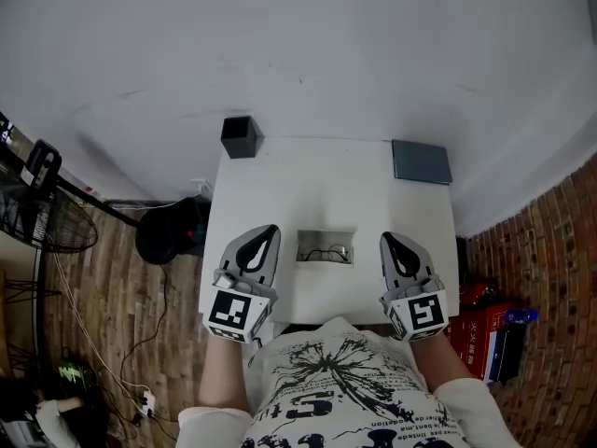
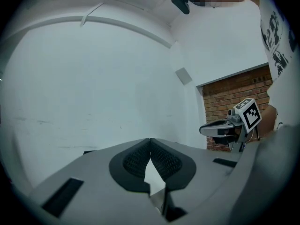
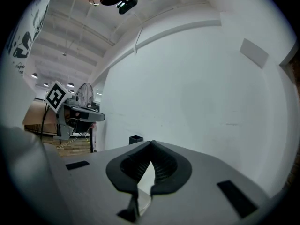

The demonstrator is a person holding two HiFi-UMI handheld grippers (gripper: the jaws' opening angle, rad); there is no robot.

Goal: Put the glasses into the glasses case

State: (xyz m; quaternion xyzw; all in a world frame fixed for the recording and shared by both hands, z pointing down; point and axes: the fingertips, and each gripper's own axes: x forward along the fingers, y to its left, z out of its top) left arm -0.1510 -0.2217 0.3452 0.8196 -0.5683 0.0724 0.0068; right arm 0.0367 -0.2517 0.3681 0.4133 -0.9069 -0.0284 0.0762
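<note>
A: Where are the glasses (image 1: 326,253)?

B: Only the head view shows them. They lie inside the open glasses case (image 1: 325,236), which sits on the white worktop (image 1: 280,175) between the two grippers. It is just right of the left gripper (image 1: 270,232) and just left of the right gripper (image 1: 385,240), and neither touches it.

A: And the jaws?

B: Each gripper's own view settles that. The left gripper's jaws meet at the tips with nothing between them. The right gripper's are pressed together the same way, also empty.

A: What else do those views give?

B: The left gripper view faces a white wall and catches the right gripper off to its right, in front of a brick wall (image 2: 234,95). The right gripper view catches the left gripper off to its left, with a fan (image 3: 85,93) behind it. It also shows a small black box (image 3: 135,139) beyond its own fingertips, slightly left.

A: Any other containers?

B: Just that black box. In the head view it stands at the worktop's far corner, beyond the left gripper, and its inside can't be made out. A flat grey slab (image 1: 421,161) lies beyond the right gripper.
</note>
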